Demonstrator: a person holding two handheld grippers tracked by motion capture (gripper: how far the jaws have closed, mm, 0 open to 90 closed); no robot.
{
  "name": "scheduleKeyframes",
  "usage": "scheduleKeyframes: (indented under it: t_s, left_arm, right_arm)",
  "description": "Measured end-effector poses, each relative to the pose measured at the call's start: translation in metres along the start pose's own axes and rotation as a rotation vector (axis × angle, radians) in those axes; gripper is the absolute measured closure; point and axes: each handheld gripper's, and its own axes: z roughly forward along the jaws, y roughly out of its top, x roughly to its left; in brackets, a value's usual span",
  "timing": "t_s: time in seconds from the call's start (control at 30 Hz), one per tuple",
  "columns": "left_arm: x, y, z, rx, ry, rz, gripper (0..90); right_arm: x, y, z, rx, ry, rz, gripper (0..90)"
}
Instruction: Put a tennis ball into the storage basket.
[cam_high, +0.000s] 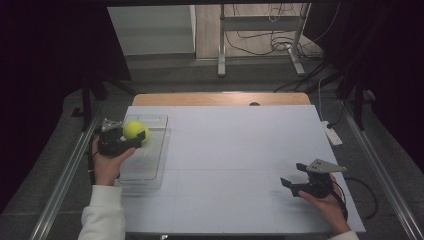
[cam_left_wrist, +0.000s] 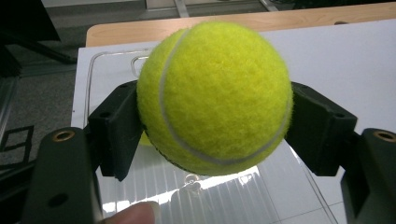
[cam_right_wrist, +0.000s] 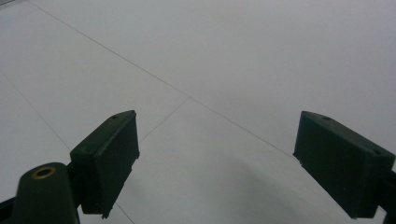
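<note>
The left tool grips a yellow tennis ball, its two black jaws pressing the ball's opposite sides. In the high view this tool holds the ball above a clear plastic tray at about nine o'clock on the white worktop. The right tool rests at about four o'clock, jaws wide apart with nothing between them, well apart from the tray.

The step in hand looks like setting the ball into the tray. Doing it well likely means lowering close to the tray floor before letting go, so the ball does not bounce or roll out.

A ball has no long axis and points nowhere; its white seam curves across the side facing the left tool's camera.
</note>
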Motion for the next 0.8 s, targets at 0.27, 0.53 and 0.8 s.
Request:
scheduleKeyframes:
  t_s: [0.27, 0.53, 0.8]
  left_arm:
    - [0.004, -0.003, 0.006, 0.041, 0.011, 0.002, 25.9]
    - [0.008, -0.007, 0.010, 0.075, 0.033, 0.010, 25.9]
    - [0.010, -0.011, 0.017, 0.123, 0.052, 0.015, 25.8]
  right_arm:
    - [0.000, 0.000, 0.000, 0.001, -0.001, 0.002, 14.2]
    - [0.000, 0.000, 0.000, 0.003, 0.001, 0.000, 14.2]
    - [0.000, 0.000, 0.001, 0.005, 0.000, 0.000, 14.2]
